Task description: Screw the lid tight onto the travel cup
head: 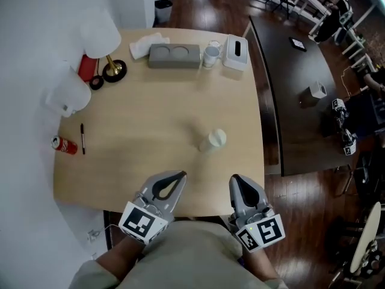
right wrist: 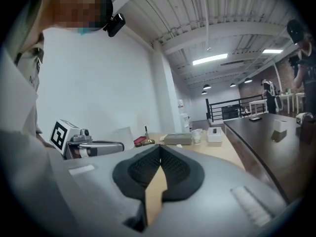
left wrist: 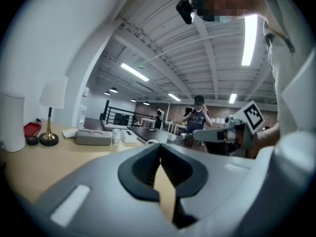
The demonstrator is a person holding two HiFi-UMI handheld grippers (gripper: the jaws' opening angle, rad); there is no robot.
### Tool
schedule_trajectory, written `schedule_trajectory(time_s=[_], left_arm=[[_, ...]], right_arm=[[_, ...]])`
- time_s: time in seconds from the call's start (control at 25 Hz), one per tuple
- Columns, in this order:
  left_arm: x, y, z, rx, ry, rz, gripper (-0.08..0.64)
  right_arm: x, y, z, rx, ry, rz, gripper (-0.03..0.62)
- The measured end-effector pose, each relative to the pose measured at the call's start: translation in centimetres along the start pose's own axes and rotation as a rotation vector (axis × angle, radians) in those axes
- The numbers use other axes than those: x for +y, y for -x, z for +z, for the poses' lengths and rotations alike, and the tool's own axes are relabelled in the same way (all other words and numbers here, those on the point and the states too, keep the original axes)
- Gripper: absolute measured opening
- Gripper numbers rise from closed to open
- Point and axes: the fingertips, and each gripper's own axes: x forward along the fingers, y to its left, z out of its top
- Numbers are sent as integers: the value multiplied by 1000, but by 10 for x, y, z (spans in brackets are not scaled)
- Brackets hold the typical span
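The white travel cup (head: 212,140) stands right of the middle of the light wooden table (head: 132,137), with its lid on top; blur hides how the lid sits. My left gripper (head: 181,175) hovers at the table's near edge, shut and empty, short of the cup. My right gripper (head: 234,178) is beside it, also shut and empty. In the left gripper view the jaws (left wrist: 159,147) meet with nothing between them, and the cup's top (left wrist: 149,142) barely peeks over them. The right gripper view shows its jaws (right wrist: 160,149) closed as well.
Along the far edge stand a white lamp (head: 102,41), a grey two-hole tray (head: 174,56), a clear cup (head: 211,55) and a tissue box (head: 236,52). A white jug (head: 67,98), a pen (head: 82,138) and a red can (head: 64,144) lie at the left. A dark table (head: 295,83) stands to the right.
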Motion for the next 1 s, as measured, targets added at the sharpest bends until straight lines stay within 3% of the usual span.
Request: schedule_trajectory(time_s=[0.08, 0.2, 0.32, 0.48, 0.6, 1.0], left_arm=[[6, -9, -5, 21, 11, -31, 10], [16, -27, -26, 43, -73, -64, 54], [21, -47, -44, 68, -107, -70, 74], [24, -84, -79, 130, -91, -85, 245], [24, -112, -105, 197, -72, -99, 309], [33, -165, -149, 274, -21, -133, 334]], right_arm=[[-1, 0, 3, -3, 3, -39, -2], [-7, 2, 2, -2, 12, -63, -2], [-18, -1, 1, 0, 8, -54, -2], [-33, -7, 9, -13, 22, -17, -2], [-44, -11, 11, -1, 16, 6, -2], [-60, -23, 10, 50, 35, 39, -2]])
